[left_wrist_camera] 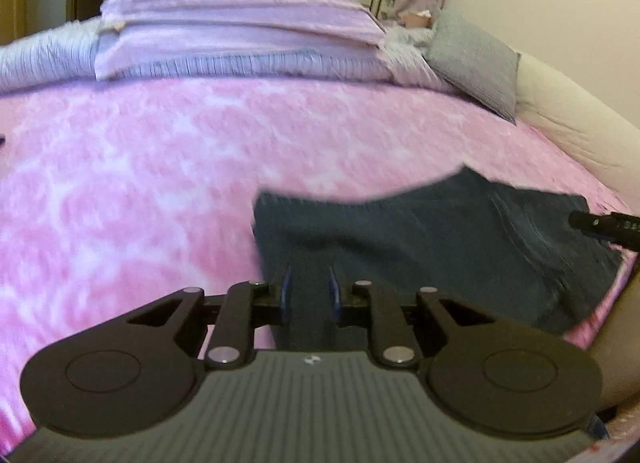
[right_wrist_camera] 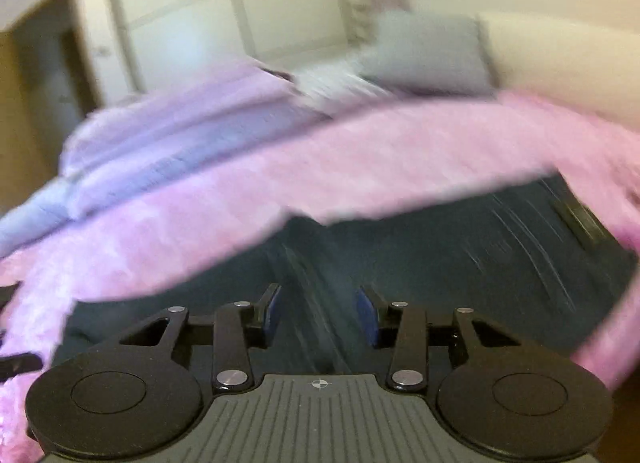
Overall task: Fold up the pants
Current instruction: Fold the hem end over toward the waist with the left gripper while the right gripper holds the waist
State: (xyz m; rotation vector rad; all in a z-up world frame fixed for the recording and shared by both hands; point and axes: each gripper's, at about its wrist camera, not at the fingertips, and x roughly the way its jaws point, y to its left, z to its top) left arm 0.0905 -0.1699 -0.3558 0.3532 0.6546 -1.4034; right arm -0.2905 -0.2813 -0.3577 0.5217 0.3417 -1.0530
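Blue-padded fingers (left_wrist_camera: 286, 295) of the left gripper (left_wrist_camera: 310, 293) stand close together with a narrow gap, dark denim showing between and beneath them; whether the pads actually pinch the cloth cannot be told from this view. Dark blue pants (left_wrist_camera: 420, 247) lie as a compact folded block on the pink blanket (left_wrist_camera: 140, 183), toward the near right of the bed, with the left gripper over their near left edge. Right gripper (right_wrist_camera: 318, 317), seen in its own blurred view, has its fingers clearly apart above the denim (right_wrist_camera: 460, 263), with a seam running between them and nothing clamped. Its tip also enters the left view at the far right edge (left_wrist_camera: 608, 223), over the pants' right side. Behind, a stack of lilac bedding (left_wrist_camera: 240, 27) and a grey pillow (left_wrist_camera: 472, 63) sit well apart from the work.

Judged step: finishing or squaring a fold. To do it well, each gripper should take a full layer at an outer corner, lift both sides evenly, keep the edges aligned, and lay the cloth flat before releasing, so that no crease drags across the soft blanket.
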